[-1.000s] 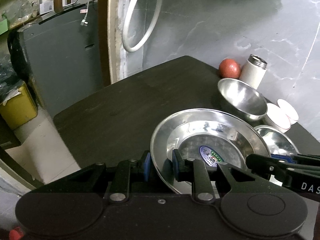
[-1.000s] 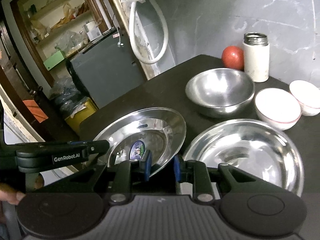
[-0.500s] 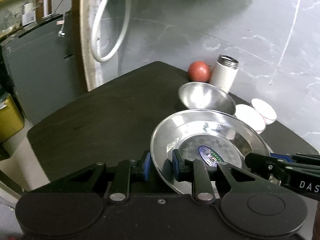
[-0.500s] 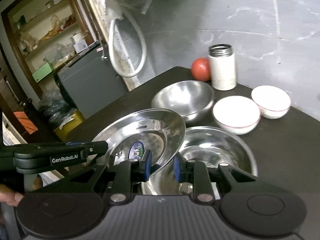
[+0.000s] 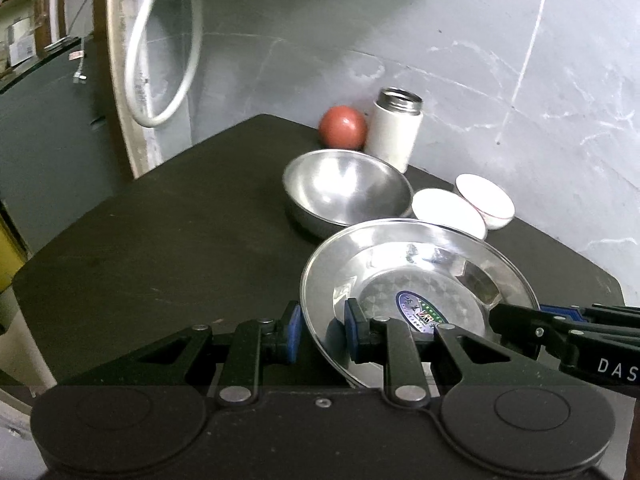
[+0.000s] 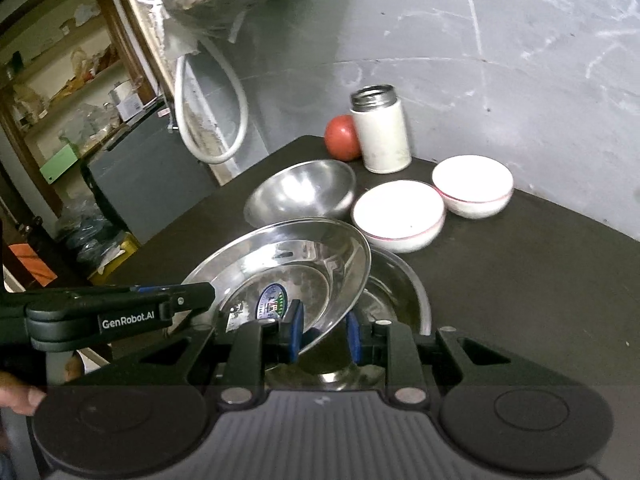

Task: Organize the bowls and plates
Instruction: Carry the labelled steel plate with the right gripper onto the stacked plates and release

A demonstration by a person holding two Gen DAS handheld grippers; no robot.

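Plates and bowls share a dark matte surface (image 5: 160, 240) that fills the middle of both wrist views, set against a grey marbled wall.

Largest of the ware is the shiny round steel plate with a blue oval sticker (image 5: 416, 276), held tilted and off the surface at lower centre. Under it in the right wrist view lies a second wide steel dish (image 6: 404, 292), mostly hidden. Behind, toward centre frame, sits a deep round steel bowl (image 5: 348, 192). To its right are two small white ceramic bowls with red rim lines: the nearer one (image 6: 398, 212) close to the lifted plate's edge, the farther one (image 6: 472, 184) just beside it. At the back stand a white cylindrical flask with a steel mouth (image 5: 394, 128) and a red round fruit (image 5: 343, 127), touching or nearly so.

The left hand-held gripper (image 5: 320, 330) straddles the plate's near rim, blue pads either side; whether they actually pinch it I cannot tell. The right hand-held gripper (image 6: 322, 330) likewise brackets the opposite rim, with the same doubt about its grip.

The step in hand looks like stacking the stickered plate onto the dish below. The next move calls for levelling the plate, centring it over the dish, lowering it gently and letting go with both together.
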